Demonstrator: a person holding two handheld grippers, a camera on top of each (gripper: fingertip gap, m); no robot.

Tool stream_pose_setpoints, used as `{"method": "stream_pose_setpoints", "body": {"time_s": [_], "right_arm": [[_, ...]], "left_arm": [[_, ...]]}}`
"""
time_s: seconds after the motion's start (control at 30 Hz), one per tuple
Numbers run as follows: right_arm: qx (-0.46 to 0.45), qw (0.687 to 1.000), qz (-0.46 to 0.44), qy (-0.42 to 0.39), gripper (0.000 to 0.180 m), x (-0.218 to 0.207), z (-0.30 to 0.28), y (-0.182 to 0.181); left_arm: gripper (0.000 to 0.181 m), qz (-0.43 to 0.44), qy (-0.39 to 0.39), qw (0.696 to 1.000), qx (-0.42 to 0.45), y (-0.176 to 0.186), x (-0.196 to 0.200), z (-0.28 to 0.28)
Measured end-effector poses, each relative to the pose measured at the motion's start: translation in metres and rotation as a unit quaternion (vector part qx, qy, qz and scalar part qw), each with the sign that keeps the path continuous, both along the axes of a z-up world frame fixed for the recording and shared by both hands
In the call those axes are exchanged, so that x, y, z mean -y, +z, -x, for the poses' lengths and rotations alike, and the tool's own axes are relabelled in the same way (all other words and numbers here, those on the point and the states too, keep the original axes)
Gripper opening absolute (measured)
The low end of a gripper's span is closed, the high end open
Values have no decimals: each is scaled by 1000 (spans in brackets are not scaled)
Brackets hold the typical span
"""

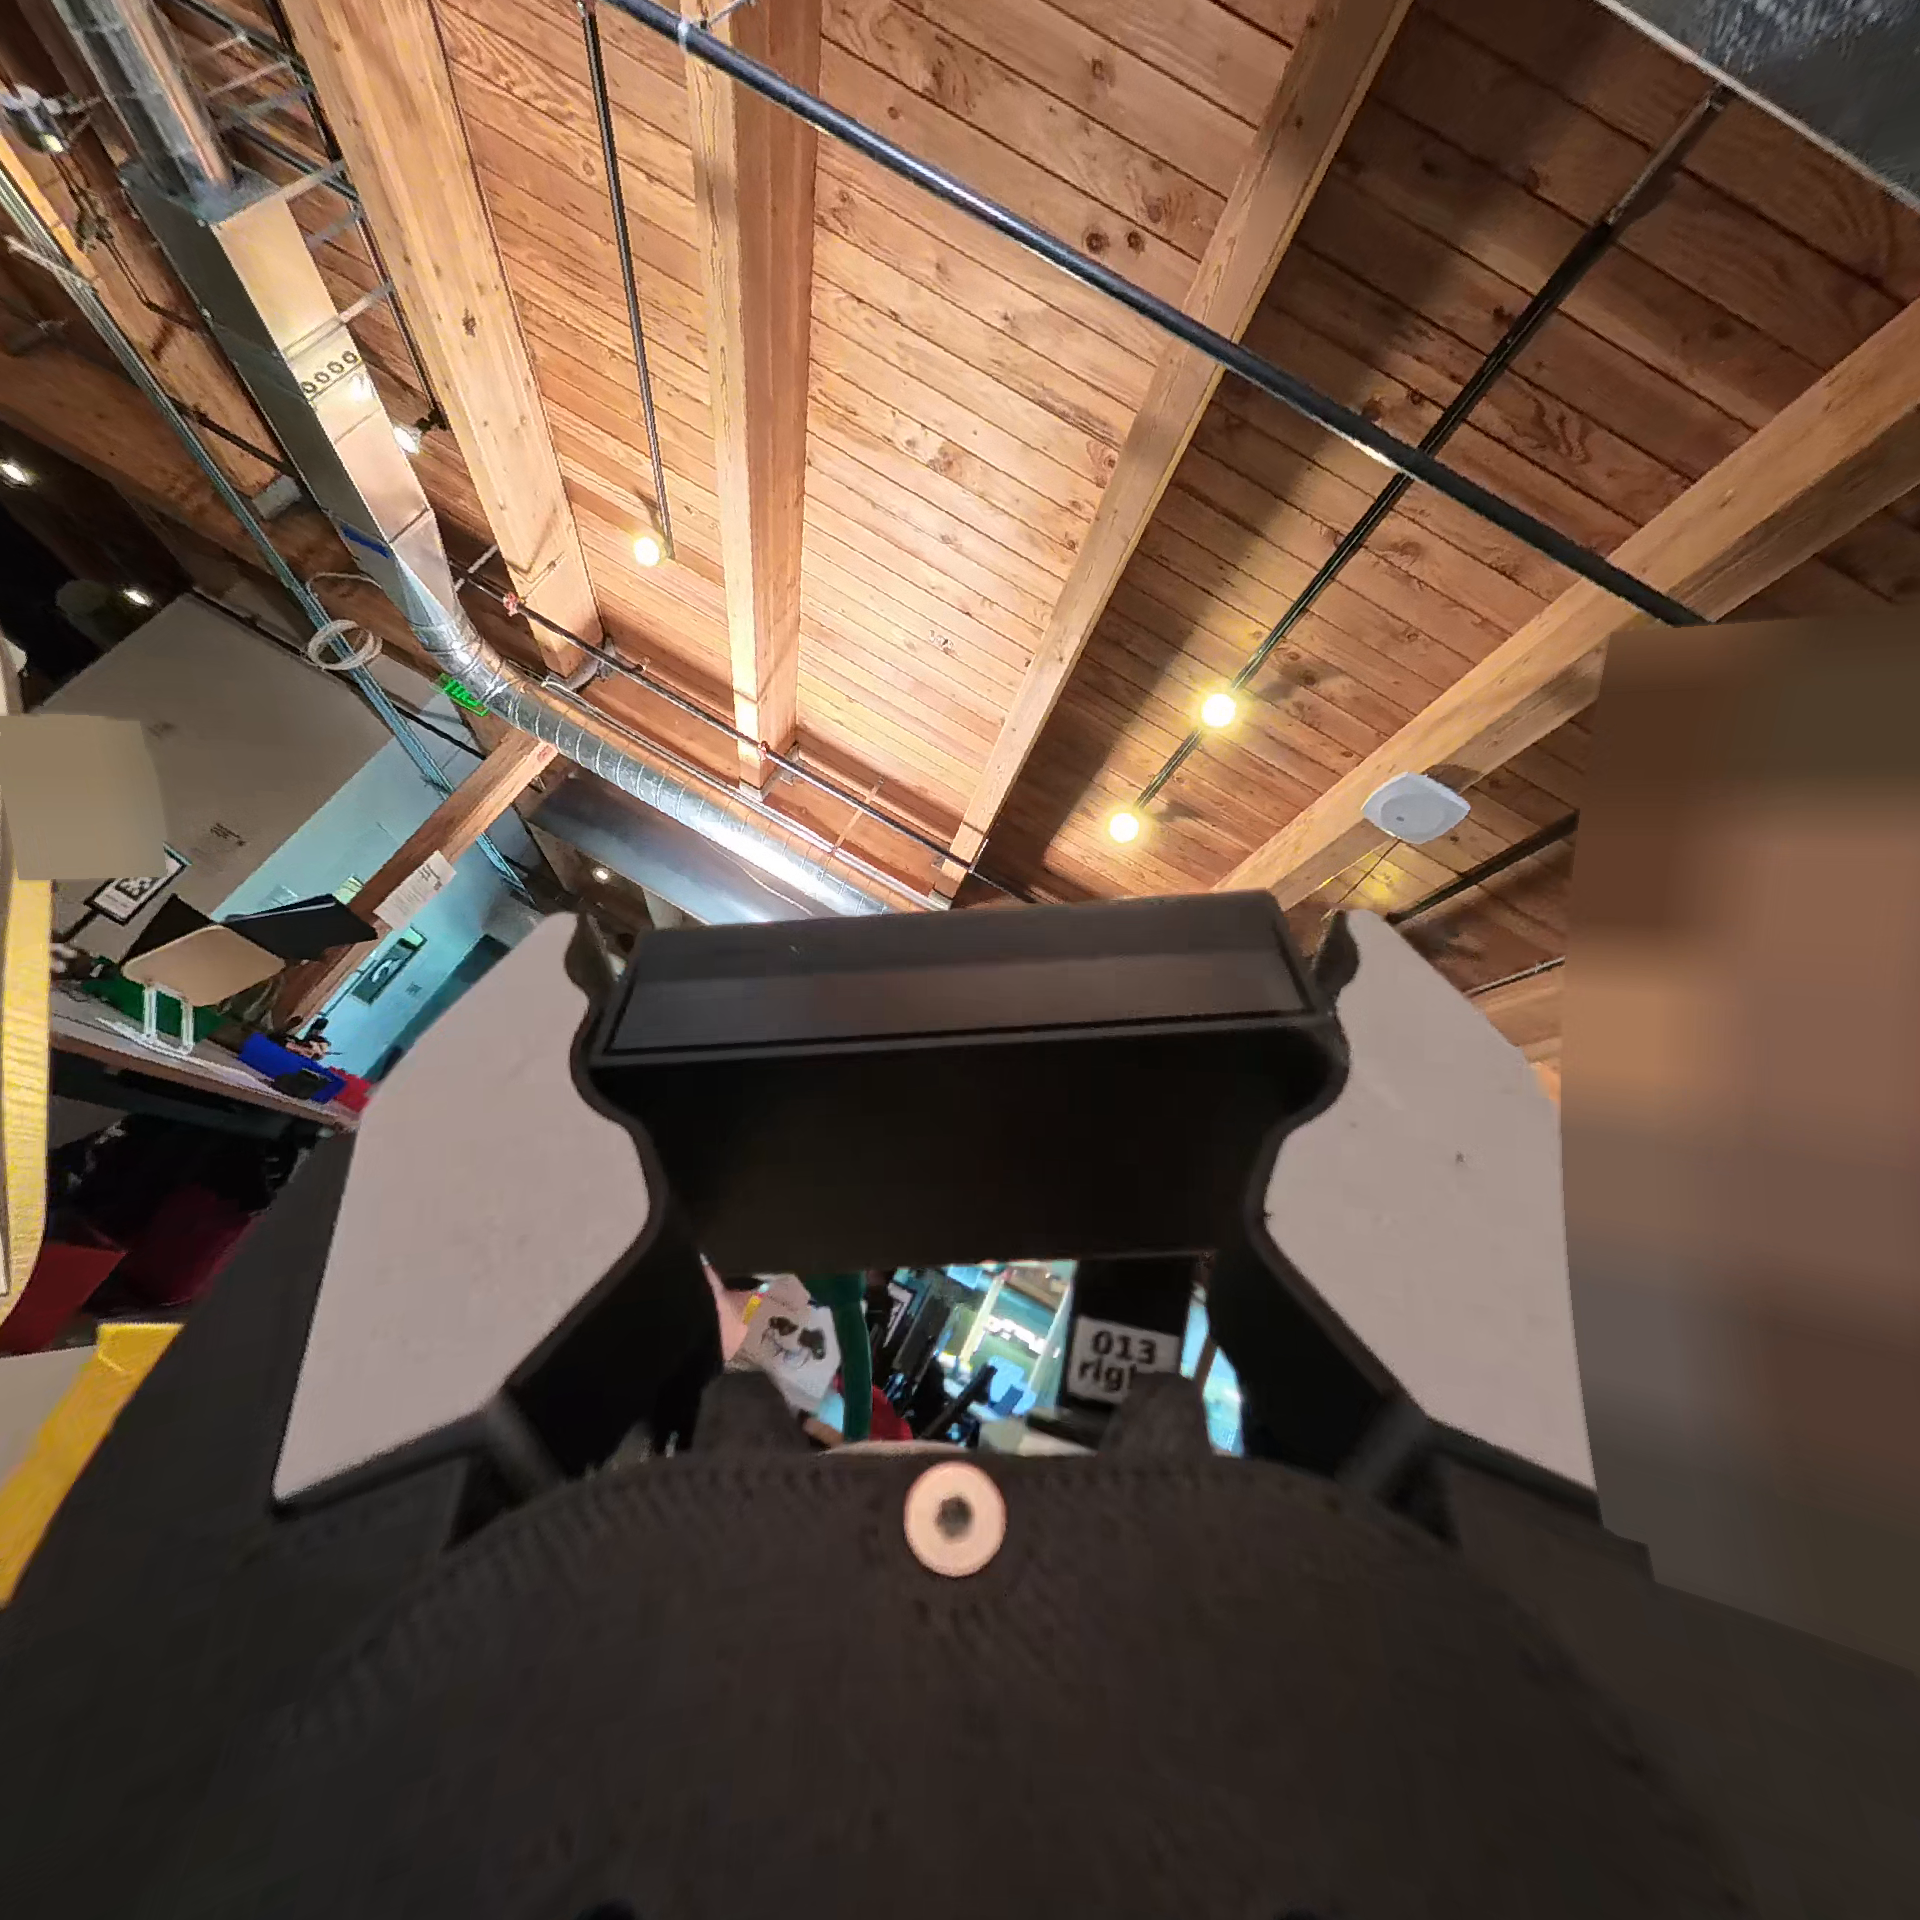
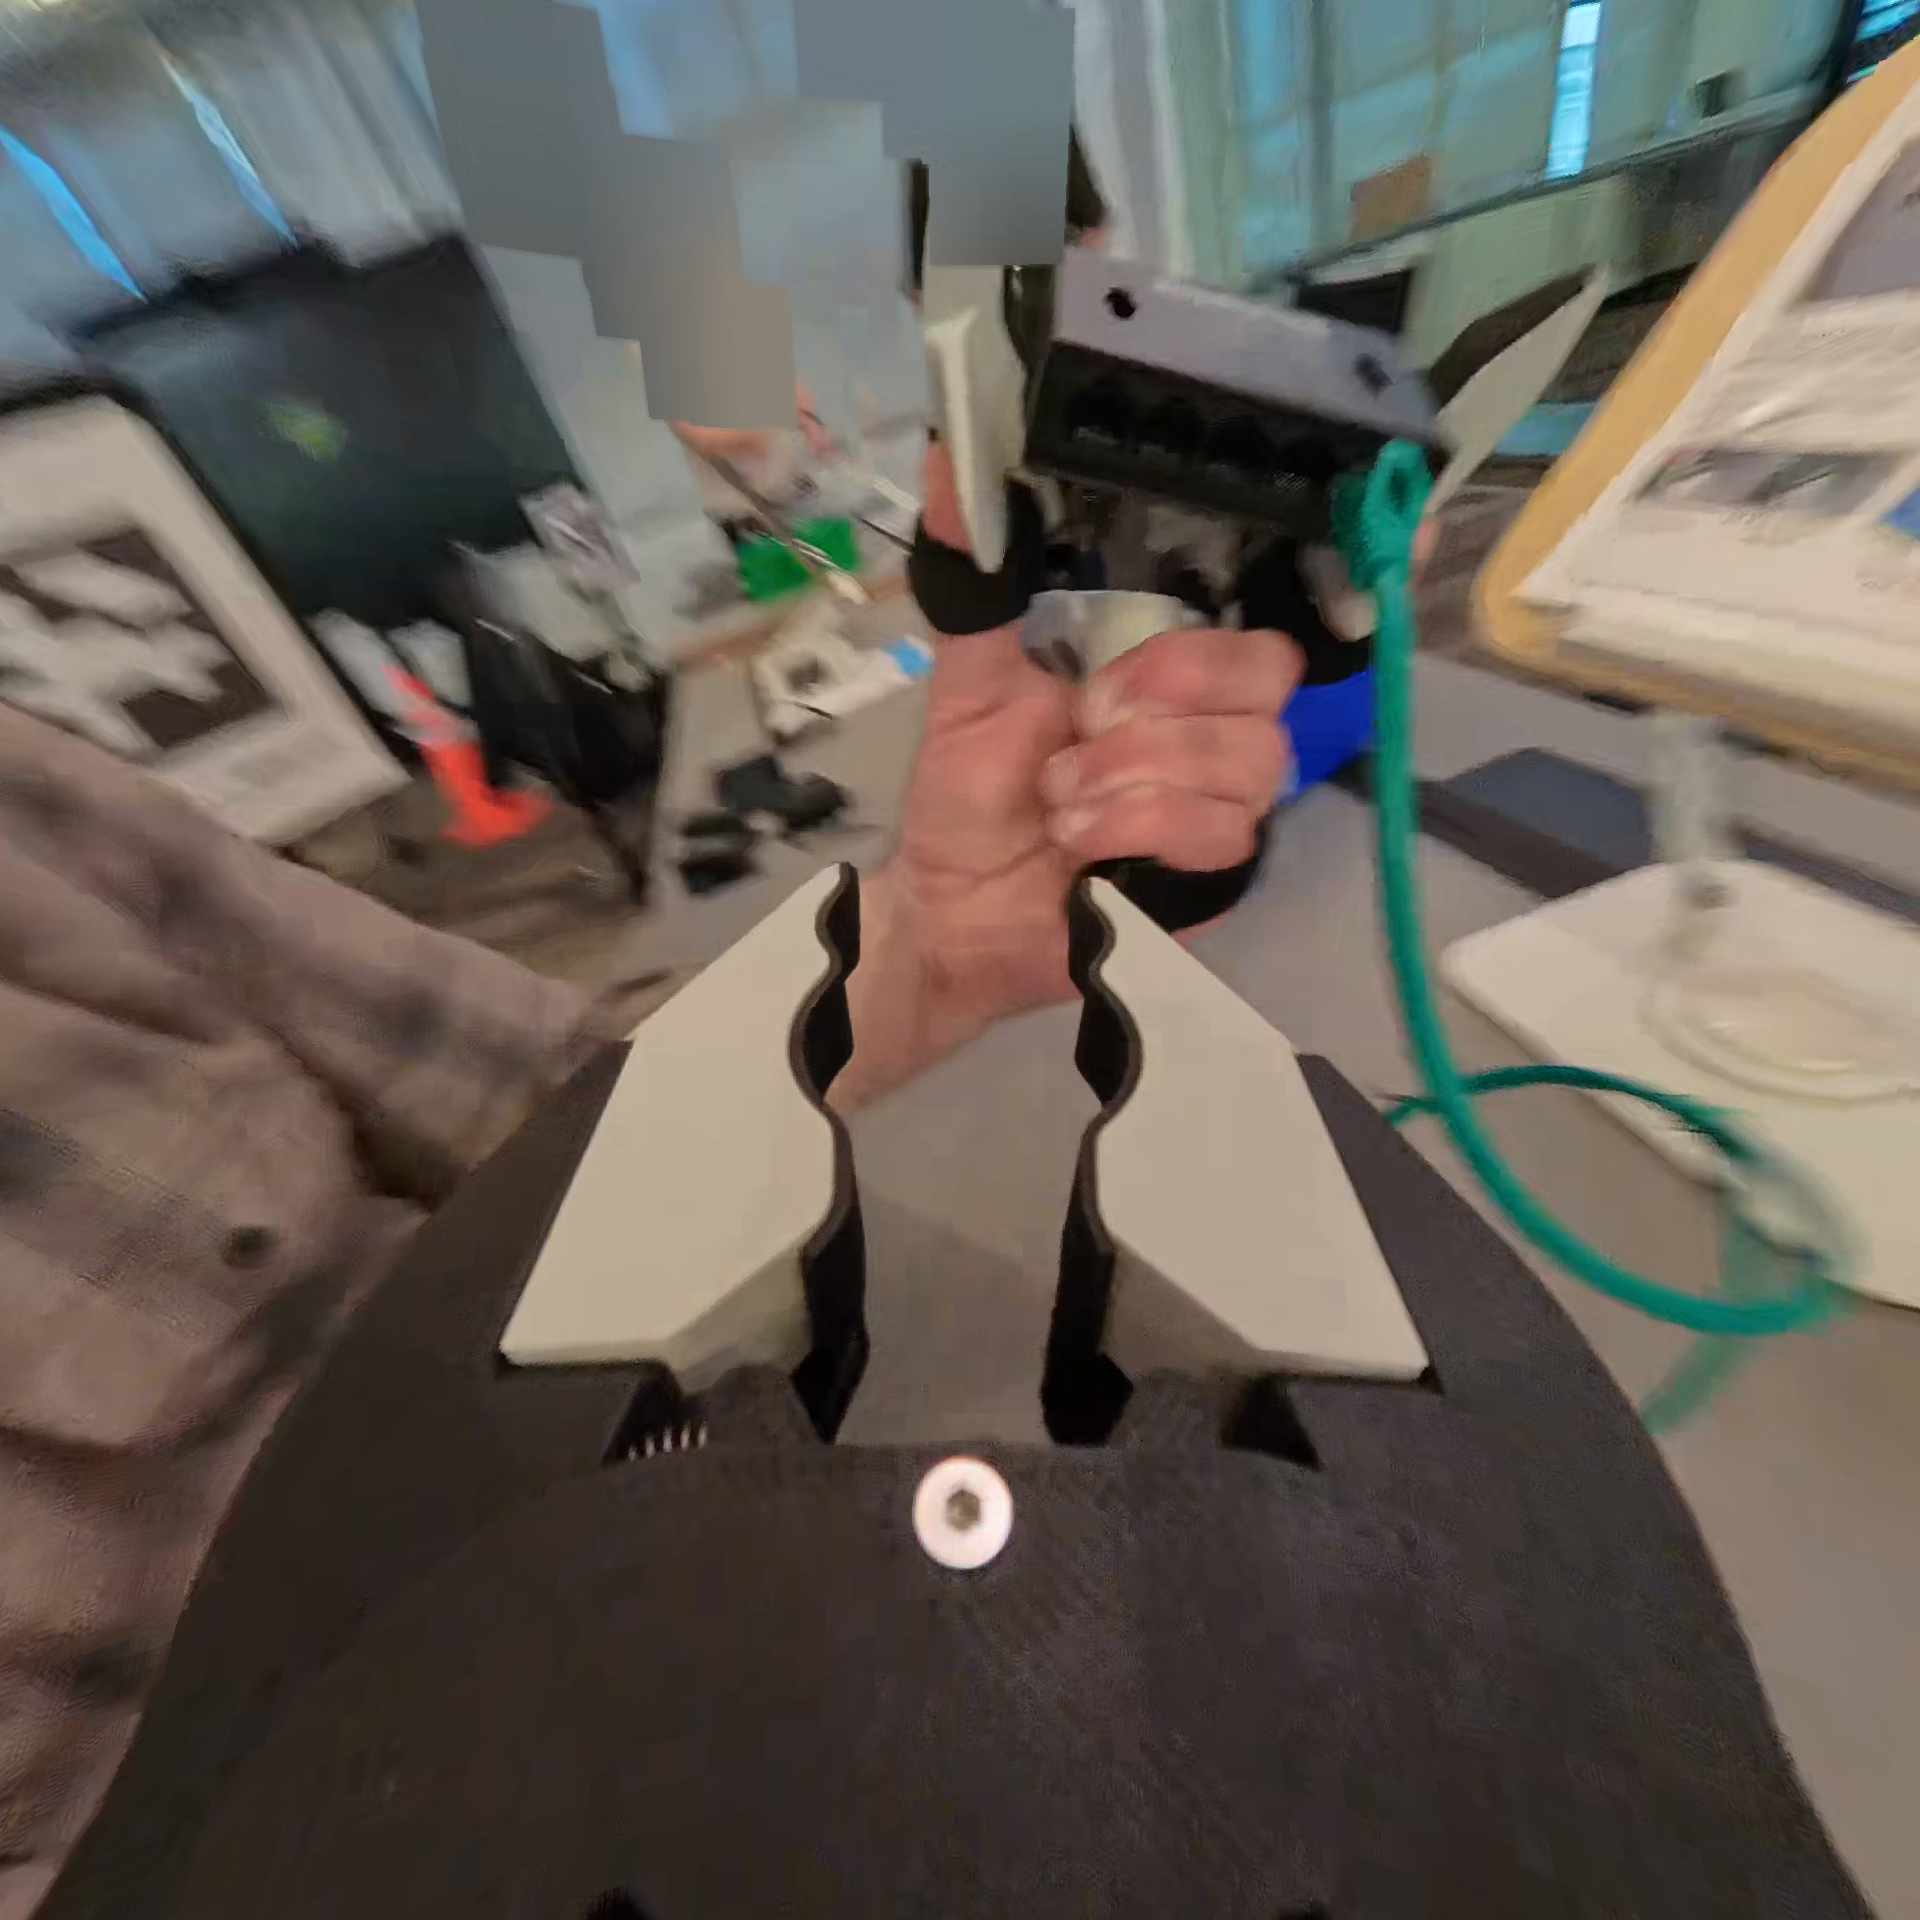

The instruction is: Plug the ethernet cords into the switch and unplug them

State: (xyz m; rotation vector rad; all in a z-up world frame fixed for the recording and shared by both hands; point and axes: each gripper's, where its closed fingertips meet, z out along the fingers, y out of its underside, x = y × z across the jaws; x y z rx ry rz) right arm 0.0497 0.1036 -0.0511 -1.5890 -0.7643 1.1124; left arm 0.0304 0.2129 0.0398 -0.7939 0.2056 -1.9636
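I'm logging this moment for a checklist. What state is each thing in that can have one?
Left tongs: shut on the switch, pointing up at the ceiling.
Switch: held aloft, port side towards the right tongs.
Green cord: hanging from one end of the switch.
Right tongs: open, empty.
Ceiling lights: on.

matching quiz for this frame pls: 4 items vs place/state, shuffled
Items:
1. switch
2. green ethernet cord
3. right gripper
4. left gripper

States:
A. open, holding nothing
B. hangs in a loop from one end of the switch
C. clamped between two fingers, raised toward the ceiling
D. shut on the switch, gripped by a hand

Pairs: 1-C, 2-B, 3-A, 4-D
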Motion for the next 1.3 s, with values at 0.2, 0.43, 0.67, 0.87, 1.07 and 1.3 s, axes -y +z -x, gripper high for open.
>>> {"method": "stream_pose_setpoints", "body": {"time_s": [0.2, 0.43, 0.67, 0.87, 1.07, 1.3], "right_arm": [[310, 867, -335, -200, 37, -54, -7, 44], [474, 712, -470, -218, 31, -107, 22, 33], [444, 719, -494, -205, 24, -101, 21, 46], [374, 812, -423, -147, 24, -88, -1, 73], [335, 913, -226, -58, 24, -82, -29, 80], [429, 903, -36, 6, 25, -87, -56, 56]], "left_arm": [[124, 32, -32, 999, 24, -3, -6, -1], [124, 45, -73, 996, 35, -5, -1, -11], [123, 22, -124, 992, 19, 2, 12, -17], [117, -78, -76, 991, -74, 2, 29, -25], [116, -255, 273, 873, -313, -19, 14, -37], [136, -417, 521, 603, -438, -25, 10, -54]]}}
